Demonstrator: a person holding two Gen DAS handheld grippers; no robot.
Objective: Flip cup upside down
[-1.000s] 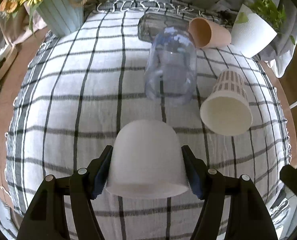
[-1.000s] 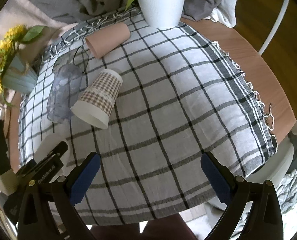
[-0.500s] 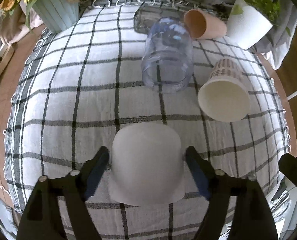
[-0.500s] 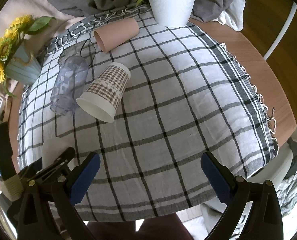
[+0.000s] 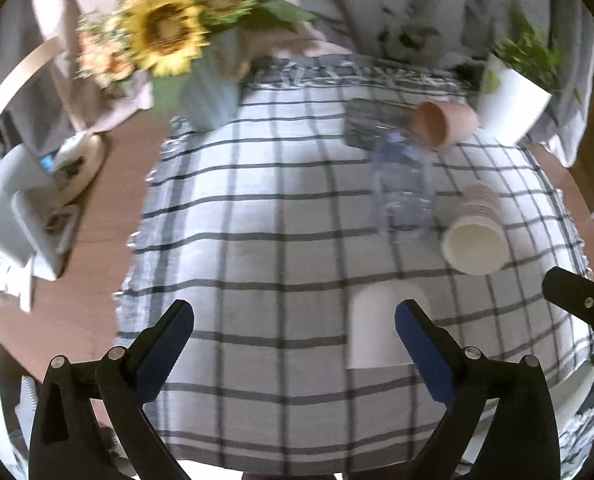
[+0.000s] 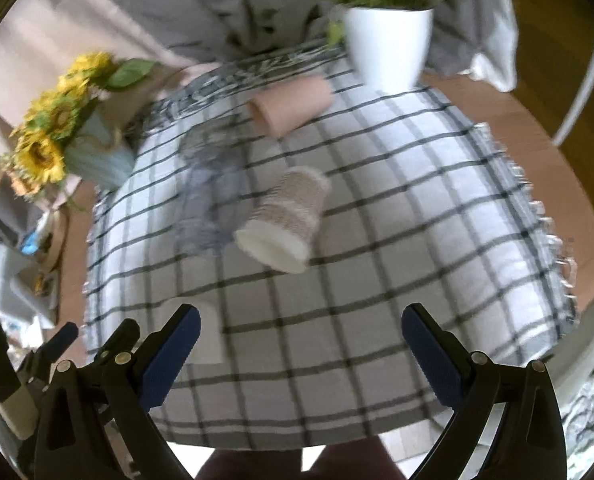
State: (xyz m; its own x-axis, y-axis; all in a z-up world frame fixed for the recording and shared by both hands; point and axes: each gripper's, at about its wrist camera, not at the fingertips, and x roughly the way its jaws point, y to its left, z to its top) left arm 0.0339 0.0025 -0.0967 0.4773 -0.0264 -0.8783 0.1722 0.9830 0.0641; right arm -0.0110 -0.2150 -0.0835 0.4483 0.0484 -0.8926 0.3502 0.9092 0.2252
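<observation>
White cup [image 5: 381,326]: upside down on checked cloth [image 5: 281,216], lower right of frame. Left tongs [image 5: 295,330]: spread, empty. Right tongs [image 6: 301,334]: spread, empty, frame bottom.

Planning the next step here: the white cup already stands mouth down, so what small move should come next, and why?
Probably bring the open right gripper forward to the patterned cup. It lies on its side with its mouth toward the camera, as do the clear cup and pink cup. The white cup is flipped, and the left gripper is open, off it.
</observation>
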